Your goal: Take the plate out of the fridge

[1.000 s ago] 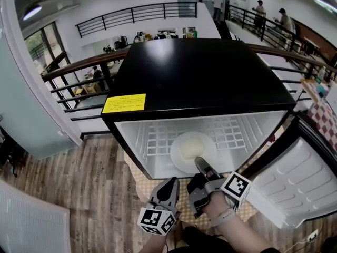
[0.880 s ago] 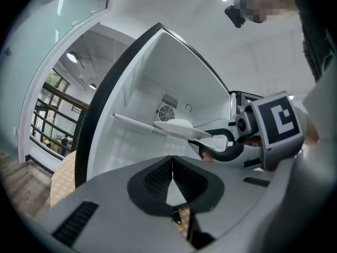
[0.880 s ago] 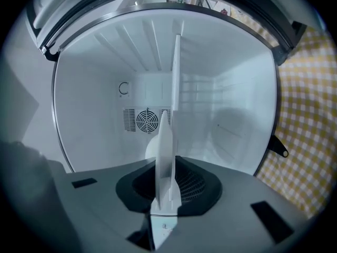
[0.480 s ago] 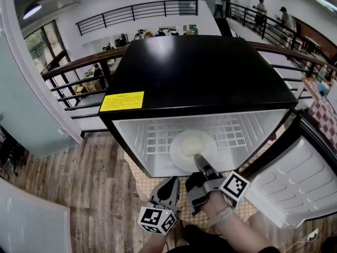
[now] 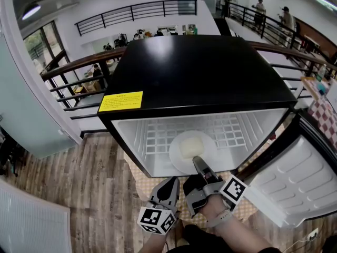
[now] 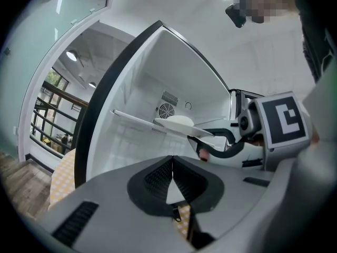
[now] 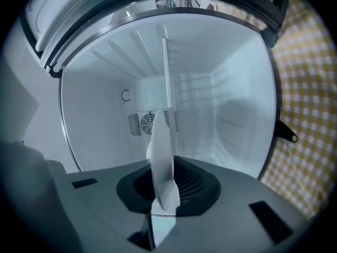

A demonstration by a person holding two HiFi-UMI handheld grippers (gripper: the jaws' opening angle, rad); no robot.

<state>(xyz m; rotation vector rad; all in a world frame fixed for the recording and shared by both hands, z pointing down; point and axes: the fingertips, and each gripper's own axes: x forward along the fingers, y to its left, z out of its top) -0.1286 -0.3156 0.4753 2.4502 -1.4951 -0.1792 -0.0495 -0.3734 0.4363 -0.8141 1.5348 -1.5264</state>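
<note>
Plate [image 5: 190,149] rim sits clamped between my right gripper [image 5: 199,162] jaws, which are clenched on its near edge; in the right gripper view the plate [image 7: 160,162] runs edge-on straight ahead from between the pads into the white cavity of the fridge [image 5: 200,73]. The rest of the plate lies just beyond the jaw tips on the wire shelf [image 5: 158,138], inside the fridge opening. Past the plate, further along the jaw line, I can see a round fan vent [image 7: 138,123] on the back wall. Off to the right of those jaws a yellow checked cloth [image 7: 305,88] shows outside the cabinet. My left gripper [image 5: 167,191] hangs just beside the right one, back from the fridge opening, and its jaws are pressed together with nothing between them [image 6: 172,181]. From the left gripper view, the right gripper [image 6: 218,141] stands ahead and to the right of the left jaws, pinching the plate [image 6: 181,124] at its edge. The fridge door [image 5: 297,178] stands swung wide, well to the right of both grippers, and a yellow label [image 5: 124,103] sits on the black top, ahead and left of them.
</note>
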